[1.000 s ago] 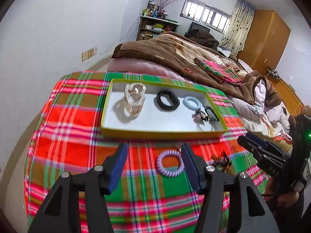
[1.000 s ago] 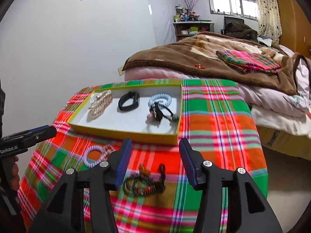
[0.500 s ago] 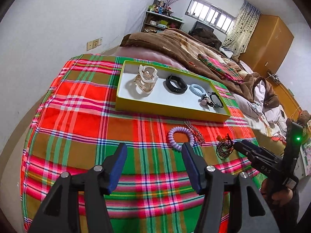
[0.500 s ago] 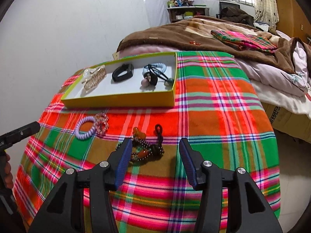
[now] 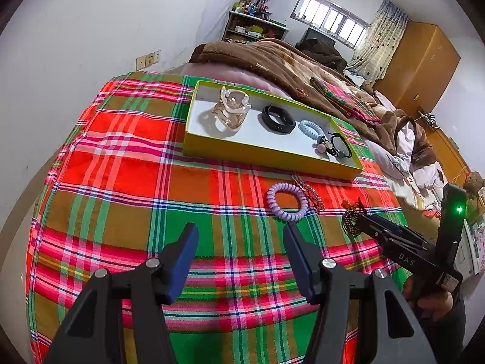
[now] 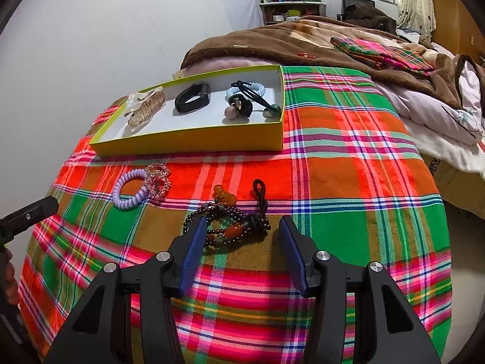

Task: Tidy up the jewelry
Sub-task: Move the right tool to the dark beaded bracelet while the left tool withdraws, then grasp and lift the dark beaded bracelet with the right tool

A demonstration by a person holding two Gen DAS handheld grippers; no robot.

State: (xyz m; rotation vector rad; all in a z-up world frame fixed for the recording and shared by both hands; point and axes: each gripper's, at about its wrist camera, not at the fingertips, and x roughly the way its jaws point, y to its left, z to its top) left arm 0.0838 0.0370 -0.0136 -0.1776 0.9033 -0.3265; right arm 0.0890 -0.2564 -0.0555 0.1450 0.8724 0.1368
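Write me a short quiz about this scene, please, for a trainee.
1. True or false: the purple coil tie lies inside the yellow tray.
2. Which tongs have the beaded bracelet between their open fingers: A left, B right?
3. Fill in: the tie touches a sparkly ____.

Key: 1 false, it lies on the plaid cloth; 2 B; 3 brooch.

white walls (image 5: 91,24), daylit window (image 5: 330,18), patterned curtain (image 5: 379,45), wooden wardrobe (image 5: 421,60), cluttered shelf (image 5: 254,27), bed under brown blanket (image 6: 272,39)
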